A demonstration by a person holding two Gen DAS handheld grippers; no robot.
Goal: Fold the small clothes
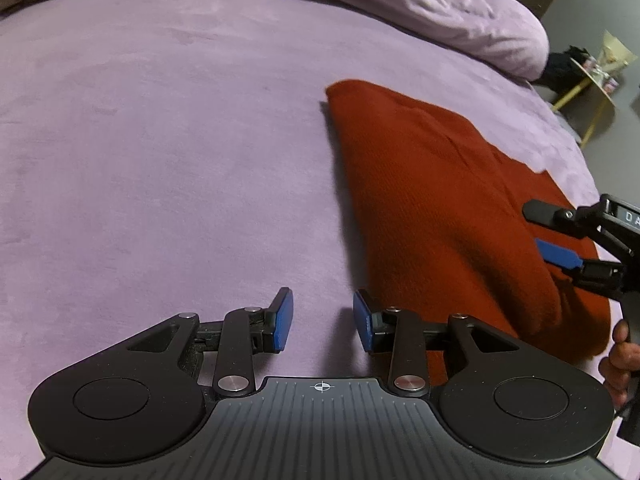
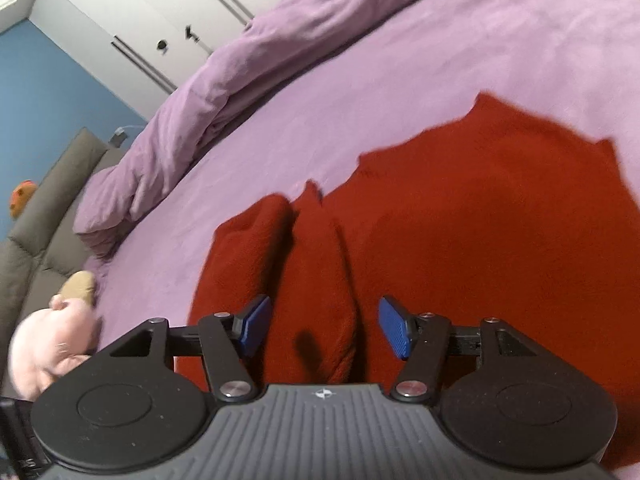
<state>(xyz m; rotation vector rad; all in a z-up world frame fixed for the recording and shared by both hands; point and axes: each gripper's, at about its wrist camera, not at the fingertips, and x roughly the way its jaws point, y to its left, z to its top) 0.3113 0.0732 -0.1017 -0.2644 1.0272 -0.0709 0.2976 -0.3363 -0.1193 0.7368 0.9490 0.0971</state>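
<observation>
A red knit garment [image 1: 436, 208] lies partly folded on the purple bed cover [image 1: 168, 152]. In the left wrist view my left gripper [image 1: 322, 322] hovers over bare cover just left of the garment's near edge, open, with nothing between its blue pads. The right gripper [image 1: 548, 236] shows at the right edge of that view, over the garment, with a hand [image 1: 620, 356] below it. In the right wrist view my right gripper [image 2: 325, 330] is open above a raised fold [image 2: 320, 280] of the red garment [image 2: 500, 220], and its pads do not press the cloth.
A bunched purple duvet [image 1: 420, 4] runs along the far side of the bed. A grey sofa [image 2: 44, 216] with soft toys [image 2: 52, 344] stands beyond the bed's edge. A small yellow-legged side table [image 1: 592, 80] stands off the bed's far right corner.
</observation>
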